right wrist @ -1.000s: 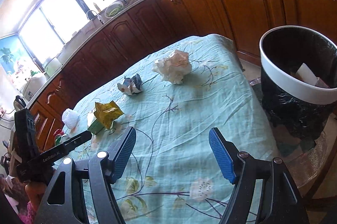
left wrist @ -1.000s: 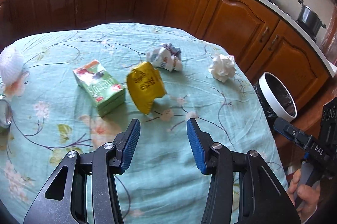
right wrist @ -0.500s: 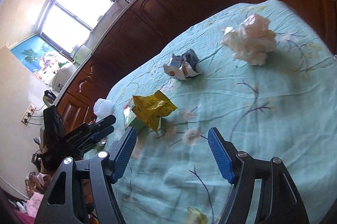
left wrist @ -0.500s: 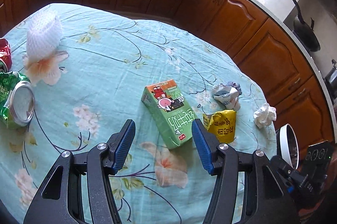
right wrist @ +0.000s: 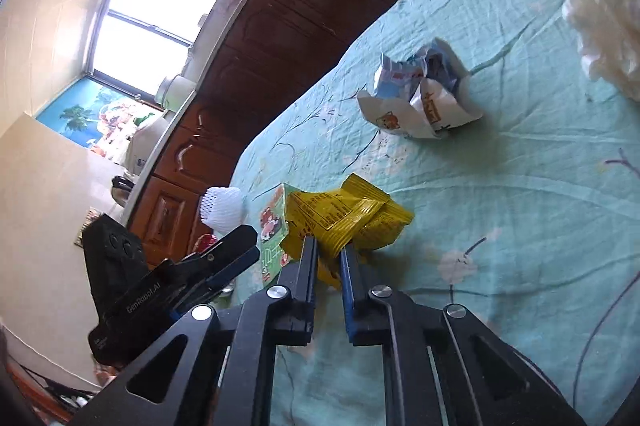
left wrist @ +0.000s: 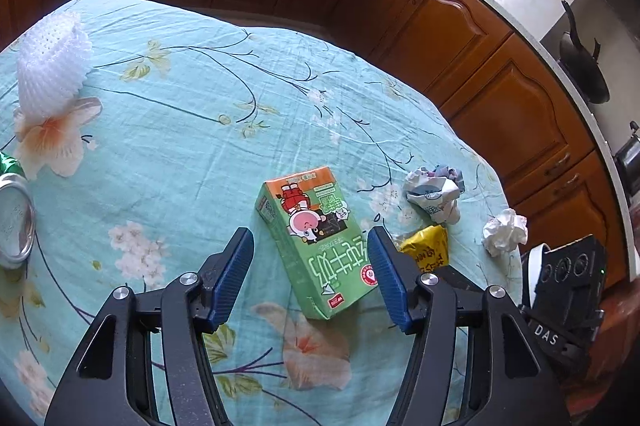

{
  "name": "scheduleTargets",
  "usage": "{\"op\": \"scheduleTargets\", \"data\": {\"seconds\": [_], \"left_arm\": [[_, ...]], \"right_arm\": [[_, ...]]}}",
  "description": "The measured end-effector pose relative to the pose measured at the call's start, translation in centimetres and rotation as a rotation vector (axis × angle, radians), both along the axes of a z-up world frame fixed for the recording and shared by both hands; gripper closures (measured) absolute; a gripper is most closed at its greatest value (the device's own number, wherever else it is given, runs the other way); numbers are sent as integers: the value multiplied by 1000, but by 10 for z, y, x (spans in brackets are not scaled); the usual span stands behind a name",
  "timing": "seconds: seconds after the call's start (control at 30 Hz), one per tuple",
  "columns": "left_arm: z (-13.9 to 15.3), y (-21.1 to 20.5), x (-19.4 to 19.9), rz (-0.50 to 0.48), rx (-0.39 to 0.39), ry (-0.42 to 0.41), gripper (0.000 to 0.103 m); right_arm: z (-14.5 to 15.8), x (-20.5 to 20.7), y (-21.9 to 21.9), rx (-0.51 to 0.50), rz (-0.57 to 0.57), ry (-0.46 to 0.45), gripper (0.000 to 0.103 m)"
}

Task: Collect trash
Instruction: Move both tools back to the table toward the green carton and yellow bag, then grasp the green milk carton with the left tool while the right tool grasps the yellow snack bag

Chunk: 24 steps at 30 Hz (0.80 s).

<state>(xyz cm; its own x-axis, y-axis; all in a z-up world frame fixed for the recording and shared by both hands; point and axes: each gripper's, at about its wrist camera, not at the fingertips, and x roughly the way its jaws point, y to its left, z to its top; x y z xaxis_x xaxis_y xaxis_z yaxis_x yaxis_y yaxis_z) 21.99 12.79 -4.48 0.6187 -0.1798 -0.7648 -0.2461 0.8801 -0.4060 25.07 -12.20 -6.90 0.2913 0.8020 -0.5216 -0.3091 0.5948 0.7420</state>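
A green milk carton [left wrist: 320,238] lies flat on the teal flowered tablecloth [left wrist: 200,146]. My left gripper [left wrist: 312,270] is open, its jaws on either side of the carton's near half. My right gripper [right wrist: 328,258] is shut on the yellow snack wrapper [right wrist: 348,218], which rests on the cloth beside the carton [right wrist: 274,226]. The wrapper also shows in the left wrist view [left wrist: 426,250], partly behind the left gripper's right finger. A crumpled white-and-blue wrapper [left wrist: 434,194] [right wrist: 420,94] and a white tissue ball [left wrist: 504,232] [right wrist: 604,22] lie further off.
A white foam fruit net [left wrist: 52,66] [right wrist: 222,206] and a crushed green can [left wrist: 12,210] lie at the table's left. A white bin rim [left wrist: 532,266] shows behind the right gripper's body. Wooden kitchen cabinets [left wrist: 480,46] surround the table.
My left gripper moved in lower over the green carton, jaws now straddling it. My right gripper moved to the yellow wrapper and closed on it.
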Motion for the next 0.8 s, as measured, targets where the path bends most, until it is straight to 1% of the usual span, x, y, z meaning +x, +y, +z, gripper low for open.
{"op": "scheduleTargets", "data": {"seconds": [0.07, 0.17, 0.3, 0.37, 0.4, 0.5, 0.57, 0.6, 0.63, 0.67, 0.73, 0.77, 0.8], "left_arm": [[-1, -5, 6, -13, 11, 2, 40], [-2, -17, 14, -38, 46, 4, 39], [-7, -32, 20, -46, 157, 15, 39], [-10, -38, 22, -49, 197, 20, 40], [-12, -40, 22, -54, 213, 20, 43], [-12, -49, 20, -71, 272, 1, 44], [-10, -54, 19, -87, 298, -5, 46], [-9, -57, 18, -98, 302, -9, 48], [-8, -61, 17, -115, 299, -13, 51], [-6, -65, 15, -141, 290, -18, 52], [0, -77, 10, -227, 262, -42, 52], [2, -86, 9, -259, 275, -49, 52], [3, -95, 7, -289, 310, -50, 52]], "right_arm": [[6, -9, -9, -9, -8, -22, 94], [11, -19, -34, -24, -46, -47, 94], [11, -30, -67, -38, -98, -52, 94], [11, -34, -80, -48, -124, -57, 94], [11, -37, -86, -54, -134, -58, 94], [13, -45, -101, -68, -165, -68, 94], [15, -49, -108, -74, -184, -76, 94], [18, -51, -110, -75, -191, -82, 94], [19, -53, -113, -80, -198, -89, 94], [21, -56, -115, -89, -205, -97, 94], [25, -60, -122, -92, -214, -109, 94], [26, -62, -124, -92, -218, -113, 94], [28, -63, -126, -99, -223, -119, 94]]}}
